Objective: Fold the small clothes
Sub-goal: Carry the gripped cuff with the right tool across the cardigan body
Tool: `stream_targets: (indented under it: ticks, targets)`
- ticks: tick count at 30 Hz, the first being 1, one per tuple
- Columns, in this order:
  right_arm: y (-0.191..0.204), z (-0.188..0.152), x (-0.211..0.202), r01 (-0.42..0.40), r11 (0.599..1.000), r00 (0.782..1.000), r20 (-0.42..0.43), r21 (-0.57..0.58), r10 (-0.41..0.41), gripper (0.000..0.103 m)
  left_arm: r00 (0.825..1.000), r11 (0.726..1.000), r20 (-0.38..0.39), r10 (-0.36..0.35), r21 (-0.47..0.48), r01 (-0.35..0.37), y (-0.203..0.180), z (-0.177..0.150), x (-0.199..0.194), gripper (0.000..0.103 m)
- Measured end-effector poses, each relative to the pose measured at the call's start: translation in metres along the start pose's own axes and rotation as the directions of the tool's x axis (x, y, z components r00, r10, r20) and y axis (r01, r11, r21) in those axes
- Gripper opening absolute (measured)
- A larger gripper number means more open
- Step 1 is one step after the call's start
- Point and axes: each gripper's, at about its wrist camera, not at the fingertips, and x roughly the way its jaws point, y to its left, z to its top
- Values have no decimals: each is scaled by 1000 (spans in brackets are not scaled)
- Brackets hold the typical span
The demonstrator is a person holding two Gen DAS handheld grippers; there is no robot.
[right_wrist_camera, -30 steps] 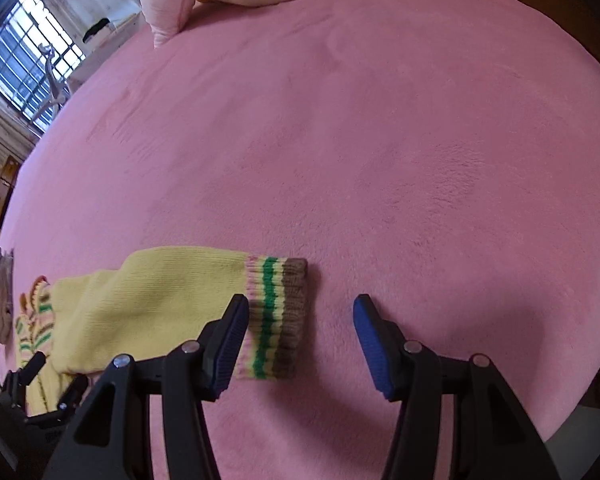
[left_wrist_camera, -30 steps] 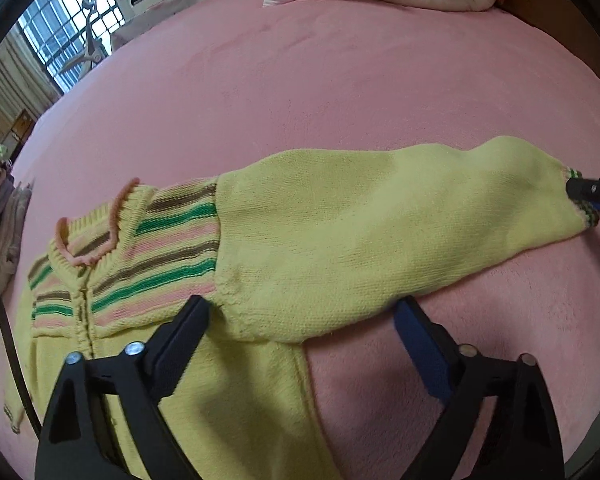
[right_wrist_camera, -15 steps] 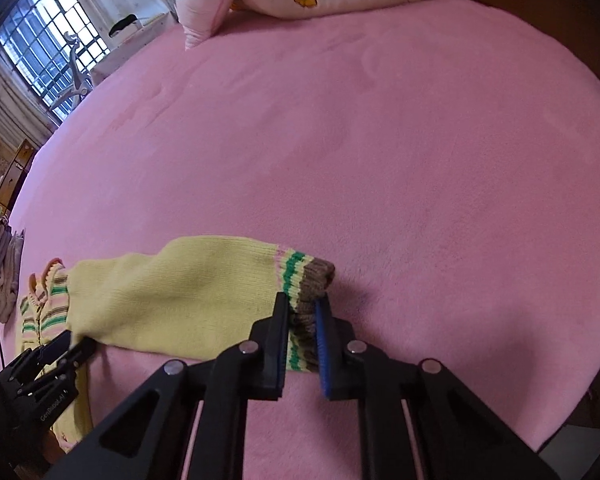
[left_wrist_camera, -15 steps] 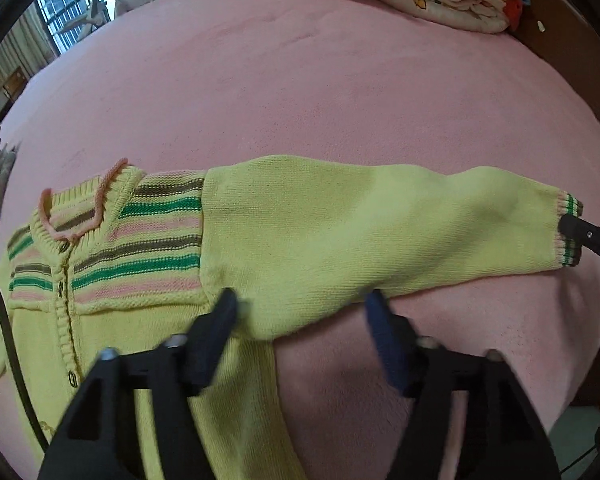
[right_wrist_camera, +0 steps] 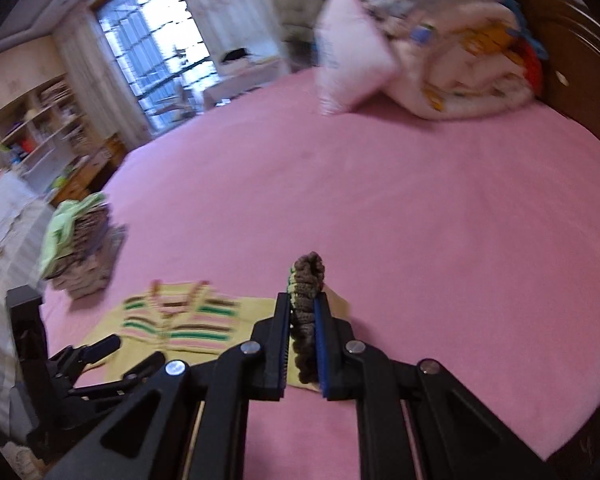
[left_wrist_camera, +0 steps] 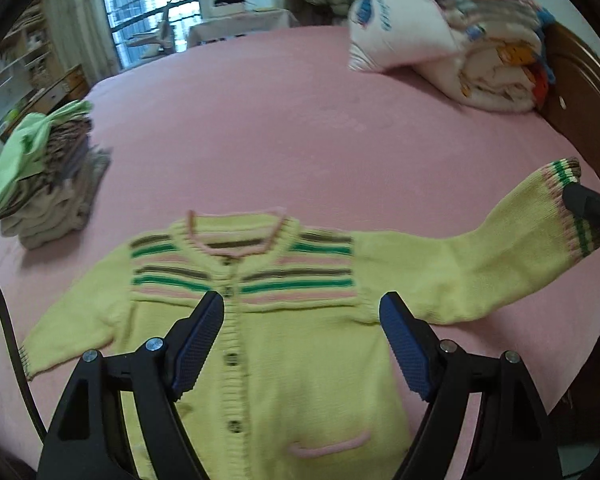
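The yellow cardigan (left_wrist_camera: 300,360) lies buttoned and spread near the pink bed's (left_wrist_camera: 300,120) front edge. The right gripper (right_wrist_camera: 303,344) is clamped on its striped cuff (right_wrist_camera: 306,280), bunched between the pads; only the left view shows that sleeve lifted. The left gripper (left_wrist_camera: 302,344) hangs wide open, holding nothing

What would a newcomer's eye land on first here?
The yellow striped cardigan spread face up on the pink bed. Next, the right gripper, jaws shut on the striped cuff and holding that sleeve off the bed, while the left gripper hovers open above the cardigan's chest.
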Motion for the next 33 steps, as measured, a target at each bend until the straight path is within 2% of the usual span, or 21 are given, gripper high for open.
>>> stream_targets:
  ticks: [4, 6, 13, 19, 23, 25, 27, 28, 33]
  targets:
    - [82, 2, 16, -101, 987, 995, -16, -122, 100, 11, 999, 994, 12, 34, -100, -33, 62, -2, -21, 79]
    - [116, -3, 31, -151, 975, 988, -45, -163, 146, 6, 999, 988, 8, 47, -145, -46, 94, -7, -22, 79]
    - [202, -40, 102, -235, 948, 964, -174, -214, 199, 6, 992, 961, -53, 116, -248, -126, 179, -42, -13, 79]
    - [264, -78, 150, -284, 922, 939, -269, -263, 212, 6, 981, 944, -133, 144, -279, -176, 223, -73, 11, 79]
    - [287, -91, 165, -285, 914, 934, -298, -289, 197, 9, 977, 941, -158, 142, -286, -183, 236, -85, 20, 79]
    - [292, -93, 166, -287, 912, 932, -308, -294, 194, 14, 977, 942, -162, 139, -284, -181, 239, -87, 22, 79]
    - [289, -93, 161, -280, 915, 932, -308, -290, 188, 29, 979, 943, -161, 127, -287, -169, 240, -86, 24, 79]
    - [286, -92, 157, -274, 919, 936, -299, -284, 186, 32, 981, 945, -156, 117, -287, -158, 240, -85, 23, 79]
    - [251, -80, 127, -211, 942, 959, -240, -260, 149, 36, 989, 960, -129, 76, -260, -108, 236, -82, 23, 78]
